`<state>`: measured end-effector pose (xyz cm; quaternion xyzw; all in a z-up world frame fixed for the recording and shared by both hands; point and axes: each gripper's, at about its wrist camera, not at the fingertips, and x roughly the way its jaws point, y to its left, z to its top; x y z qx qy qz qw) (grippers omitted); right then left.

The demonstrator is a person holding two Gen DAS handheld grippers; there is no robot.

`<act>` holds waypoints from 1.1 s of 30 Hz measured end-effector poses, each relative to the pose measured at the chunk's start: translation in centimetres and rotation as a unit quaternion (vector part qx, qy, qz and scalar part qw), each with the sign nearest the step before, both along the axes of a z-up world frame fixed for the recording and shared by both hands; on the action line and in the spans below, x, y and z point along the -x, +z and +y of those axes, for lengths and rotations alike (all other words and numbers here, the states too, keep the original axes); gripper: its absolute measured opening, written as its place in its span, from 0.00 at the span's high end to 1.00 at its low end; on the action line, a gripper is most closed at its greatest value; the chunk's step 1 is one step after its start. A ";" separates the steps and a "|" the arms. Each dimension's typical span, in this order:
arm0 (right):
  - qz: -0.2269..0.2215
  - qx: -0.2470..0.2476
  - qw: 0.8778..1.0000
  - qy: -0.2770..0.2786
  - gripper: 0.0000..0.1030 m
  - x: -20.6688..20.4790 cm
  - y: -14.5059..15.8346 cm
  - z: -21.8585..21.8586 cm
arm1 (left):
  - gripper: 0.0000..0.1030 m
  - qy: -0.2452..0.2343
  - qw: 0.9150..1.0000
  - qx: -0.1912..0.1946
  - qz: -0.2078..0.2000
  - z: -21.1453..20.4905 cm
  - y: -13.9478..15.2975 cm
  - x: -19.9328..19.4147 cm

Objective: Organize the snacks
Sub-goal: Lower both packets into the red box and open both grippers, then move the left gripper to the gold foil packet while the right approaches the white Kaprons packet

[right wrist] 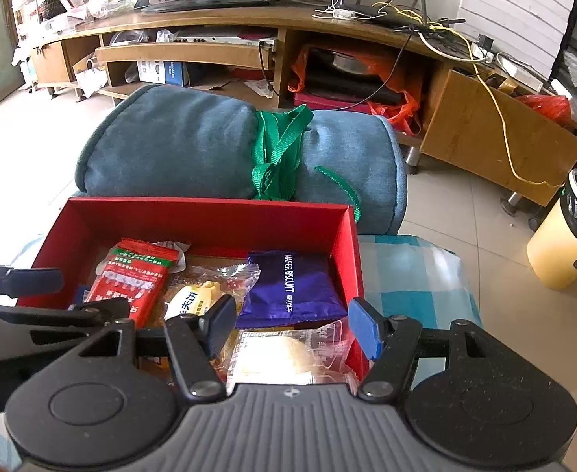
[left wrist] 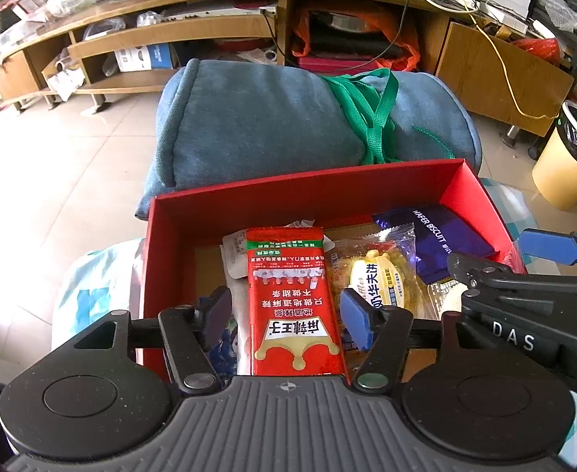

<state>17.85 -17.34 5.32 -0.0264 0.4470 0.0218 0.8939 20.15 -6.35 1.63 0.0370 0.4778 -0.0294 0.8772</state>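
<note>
A red box (left wrist: pixel 249 200) (right wrist: pixel 194 212) holds several snacks. A red snack packet (left wrist: pixel 292 306) (right wrist: pixel 131 279) lies in it lengthwise, between the fingers of my left gripper (left wrist: pixel 286 314), which is open around it without pinching. Beside it lie a clear waffle packet with a yellow label (left wrist: pixel 379 279) (right wrist: pixel 198 299) and a purple wafer biscuit packet (left wrist: pixel 442 240) (right wrist: pixel 288 287). My right gripper (right wrist: pixel 292 326) is open above a clear-wrapped pale cake (right wrist: pixel 276 358) at the box's near right corner. The right gripper also shows in the left wrist view (left wrist: pixel 544 259).
A rolled blue cushion (left wrist: pixel 272 122) (right wrist: pixel 194 145) tied with green straps lies behind the box. A blue-checked cloth (right wrist: pixel 414 275) covers the surface under the box. A yellow bin (right wrist: pixel 568 232) stands at the right. A cluttered wooden TV stand (right wrist: pixel 249 19) runs along the back.
</note>
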 end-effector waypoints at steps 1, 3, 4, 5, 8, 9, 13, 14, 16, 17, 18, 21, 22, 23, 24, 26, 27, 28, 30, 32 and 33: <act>0.000 0.000 1.000 -0.001 0.41 0.0 0.0 0.0 | 0.33 0.000 1.000 0.000 0.000 0.0 0.0 0.0; -0.001 -0.001 1.000 -0.002 0.41 0.1 0.1 -0.1 | 0.32 0.000 1.000 0.001 -0.001 0.1 0.2 0.1; -0.002 -0.001 1.000 -0.003 0.41 0.2 0.2 -0.1 | 0.31 0.000 1.000 0.001 -0.002 0.1 0.2 0.2; -0.003 -0.001 1.000 -0.004 0.41 0.2 0.3 -0.1 | 0.31 -0.001 1.000 0.001 -0.003 0.1 0.3 0.3; -0.007 -0.002 1.000 -0.006 0.41 0.6 0.7 -0.2 | 0.30 -0.004 1.000 0.001 -0.006 0.0 0.6 0.7; -0.008 -0.003 1.000 -0.006 0.41 0.8 0.8 -0.2 | 0.30 -0.005 1.000 0.001 -0.008 0.1 0.7 0.9; -0.011 -0.006 1.000 -0.008 0.41 1.5 1.3 -0.2 | 0.30 -0.008 1.000 0.004 -0.011 0.2 1.2 1.5; -0.012 -0.008 1.000 -0.008 0.41 1.7 1.4 -0.2 | 0.30 -0.009 1.000 0.004 -0.012 0.2 1.3 1.7; -0.012 -0.010 1.000 -0.007 0.41 2.1 1.6 -0.2 | 0.30 -0.012 1.000 0.005 -0.014 0.3 1.5 2.1; -0.013 -0.009 1.000 -0.006 0.41 2.3 1.7 -0.2 | 0.30 -0.013 1.000 0.006 -0.014 0.3 1.5 2.2; -0.013 -0.008 1.000 -0.005 0.41 2.5 1.8 -0.2 | 0.29 -0.014 1.000 0.006 -0.014 0.4 1.6 2.4; -0.013 -0.004 1.000 -0.002 0.41 3.3 1.9 0.0 | 0.29 -0.020 1.000 0.007 -0.011 0.4 1.5 3.1; -0.013 -0.002 1.000 0.000 0.41 3.6 1.9 0.0 | 0.29 -0.022 1.000 0.008 -0.010 0.5 1.5 3.2; -0.012 -0.002 1.000 0.001 0.41 3.9 1.9 0.0 | 0.29 -0.024 1.000 0.010 -0.007 0.5 1.5 3.5; -0.011 -0.002 1.000 0.002 0.41 4.3 1.9 0.0 | 0.28 -0.026 1.000 0.012 -0.005 0.6 1.4 3.7; -0.006 -0.003 1.000 0.003 0.40 5.0 1.8 0.0 | 0.28 -0.030 0.999 0.018 0.001 0.8 1.3 4.3; -0.004 -0.004 1.000 0.004 0.40 5.5 1.7 0.0 | 0.28 -0.032 0.999 0.021 0.004 0.8 1.2 4.6; -0.001 -0.003 1.000 0.005 0.40 6.0 1.7 0.0 | 0.28 -0.035 0.999 0.025 0.008 0.9 1.1 5.0; 0.003 0.000 1.000 0.008 0.40 7.0 1.5 -0.1 | 0.28 -0.044 0.998 0.029 0.016 0.9 0.8 5.9; 0.010 0.005 1.000 0.012 0.40 8.0 1.2 0.0 | 0.28 -0.055 0.998 0.029 0.020 0.8 0.6 6.7; 0.015 0.005 1.000 0.013 0.40 8.5 1.0 -0.1 | 0.28 -0.059 0.998 0.028 0.022 0.7 0.6 7.1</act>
